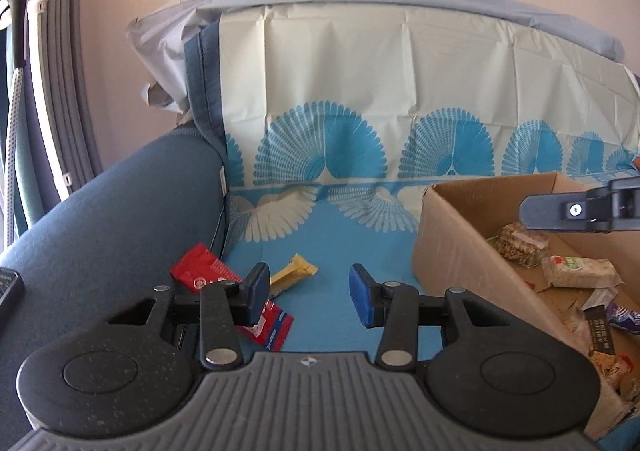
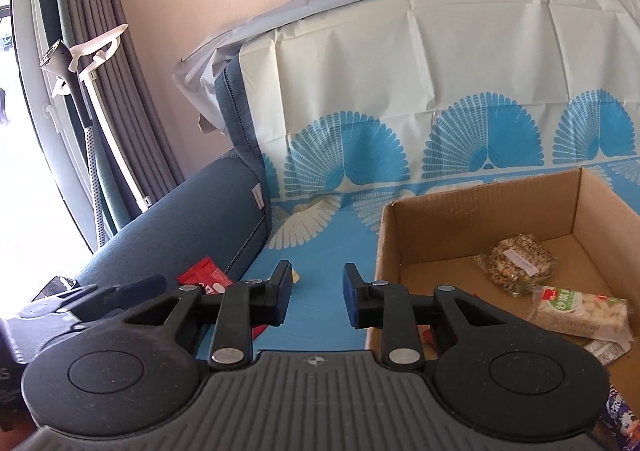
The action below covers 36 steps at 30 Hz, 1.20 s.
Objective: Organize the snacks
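The left hand-held gripper point(image 1: 308, 297) is held open and empty; the yellow snack bar point(image 1: 294, 275) at 12 o'clock should be straddled squarely, then carried to the cardboard box point(image 1: 448, 247) at 3 o'clock.

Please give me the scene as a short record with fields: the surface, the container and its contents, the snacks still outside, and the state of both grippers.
surface: blue patterned cover on a sofa
container: open cardboard box
inside box: grain bar, rice snack pack, other wrappers
outside box: yellow bar, red packet
left gripper: open, empty, near the yellow bar
right gripper: open, empty, beside the box
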Each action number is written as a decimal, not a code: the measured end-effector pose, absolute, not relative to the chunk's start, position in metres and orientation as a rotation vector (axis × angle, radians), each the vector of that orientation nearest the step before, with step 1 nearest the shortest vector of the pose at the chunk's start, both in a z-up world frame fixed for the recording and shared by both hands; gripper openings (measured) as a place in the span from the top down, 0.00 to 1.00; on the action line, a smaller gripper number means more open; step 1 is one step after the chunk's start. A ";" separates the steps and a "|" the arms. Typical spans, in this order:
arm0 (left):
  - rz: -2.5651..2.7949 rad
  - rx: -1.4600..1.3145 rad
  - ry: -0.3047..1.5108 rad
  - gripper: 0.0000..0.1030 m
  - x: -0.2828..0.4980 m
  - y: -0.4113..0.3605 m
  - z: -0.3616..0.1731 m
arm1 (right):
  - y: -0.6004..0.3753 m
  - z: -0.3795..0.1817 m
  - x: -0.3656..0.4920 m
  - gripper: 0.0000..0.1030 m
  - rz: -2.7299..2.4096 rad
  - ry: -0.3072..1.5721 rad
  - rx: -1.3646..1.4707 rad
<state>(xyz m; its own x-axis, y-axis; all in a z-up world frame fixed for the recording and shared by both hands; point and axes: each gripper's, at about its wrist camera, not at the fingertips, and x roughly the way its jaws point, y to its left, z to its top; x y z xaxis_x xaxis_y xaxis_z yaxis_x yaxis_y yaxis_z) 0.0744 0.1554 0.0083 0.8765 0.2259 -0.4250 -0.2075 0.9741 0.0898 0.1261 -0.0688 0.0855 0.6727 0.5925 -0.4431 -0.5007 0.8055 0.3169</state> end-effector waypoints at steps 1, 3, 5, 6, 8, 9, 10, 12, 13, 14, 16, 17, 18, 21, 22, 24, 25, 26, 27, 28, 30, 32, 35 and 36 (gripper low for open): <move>0.236 0.019 0.463 0.49 0.078 0.162 0.002 | -0.067 0.085 0.127 0.71 0.624 0.563 0.173; 0.261 -0.024 0.486 0.40 0.084 0.173 -0.008 | -0.064 0.085 0.128 0.71 0.636 0.570 0.170; 0.296 -0.058 0.503 0.35 0.089 0.184 -0.018 | -0.062 0.084 0.131 0.71 0.645 0.579 0.171; 0.317 -0.069 0.512 0.32 0.091 0.189 -0.022 | -0.061 0.083 0.133 0.71 0.648 0.586 0.173; 0.354 -0.087 0.529 0.24 0.097 0.198 -0.029 | -0.059 0.082 0.137 0.71 0.656 0.601 0.180; 0.366 -0.095 0.535 0.21 0.099 0.202 -0.032 | -0.059 0.081 0.138 0.71 0.658 0.605 0.183; 0.377 -0.102 0.538 0.19 0.103 0.205 -0.034 | -0.058 0.081 0.139 0.71 0.660 0.610 0.185; 0.393 -0.110 0.538 0.15 0.108 0.211 -0.037 | -0.056 0.080 0.142 0.71 0.666 0.619 0.191; 0.402 -0.107 0.541 0.13 0.112 0.212 -0.039 | -0.055 0.079 0.143 0.71 0.670 0.624 0.196; 0.413 -0.100 0.547 0.13 0.117 0.214 -0.042 | -0.054 0.079 0.144 0.70 0.674 0.628 0.199; 0.430 -0.081 0.566 0.12 0.126 0.216 -0.049 | -0.052 0.079 0.146 0.70 0.683 0.632 0.210; 0.433 -0.067 0.571 0.12 0.130 0.216 -0.052 | -0.052 0.079 0.146 0.70 0.687 0.632 0.214; 0.433 -0.046 0.572 0.11 0.135 0.214 -0.055 | -0.051 0.079 0.147 0.70 0.690 0.633 0.215; 0.437 0.005 0.565 0.03 0.149 0.211 -0.060 | -0.049 0.081 0.147 0.70 0.696 0.629 0.211; 0.434 0.018 0.552 0.01 0.153 0.210 -0.060 | -0.050 0.083 0.146 0.70 0.700 0.624 0.209; 0.423 0.043 0.544 0.00 0.164 0.208 -0.063 | -0.050 0.085 0.145 0.69 0.707 0.611 0.204; 0.422 0.058 0.553 0.00 0.172 0.207 -0.066 | -0.051 0.086 0.146 0.69 0.709 0.606 0.202; 0.428 0.073 0.563 0.00 0.179 0.207 -0.070 | -0.051 0.087 0.146 0.68 0.711 0.604 0.201; 0.438 0.089 0.571 0.00 0.188 0.207 -0.073 | -0.051 0.087 0.147 0.68 0.712 0.605 0.201; 0.447 0.100 0.579 0.00 0.195 0.208 -0.076 | -0.052 0.086 0.148 0.68 0.711 0.608 0.202; 0.457 0.103 0.594 0.00 0.209 0.211 -0.079 | -0.052 0.084 0.151 0.68 0.711 0.615 0.206; 0.437 0.081 0.605 0.00 0.221 0.217 -0.080 | -0.050 0.083 0.153 0.68 0.713 0.625 0.201; 0.424 0.095 0.612 0.01 0.237 0.220 -0.080 | -0.046 0.081 0.154 0.67 0.720 0.631 0.189; 0.420 0.100 0.617 0.01 0.243 0.222 -0.080 | -0.045 0.081 0.154 0.67 0.723 0.631 0.183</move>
<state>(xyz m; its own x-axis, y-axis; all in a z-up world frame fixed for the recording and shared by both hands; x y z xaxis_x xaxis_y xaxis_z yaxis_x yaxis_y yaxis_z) 0.2427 0.2216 -0.0797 0.7347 0.4106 -0.5400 -0.3519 0.9112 0.2140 0.1541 -0.0449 0.0806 0.5751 0.6664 -0.4746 -0.5599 0.7435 0.3656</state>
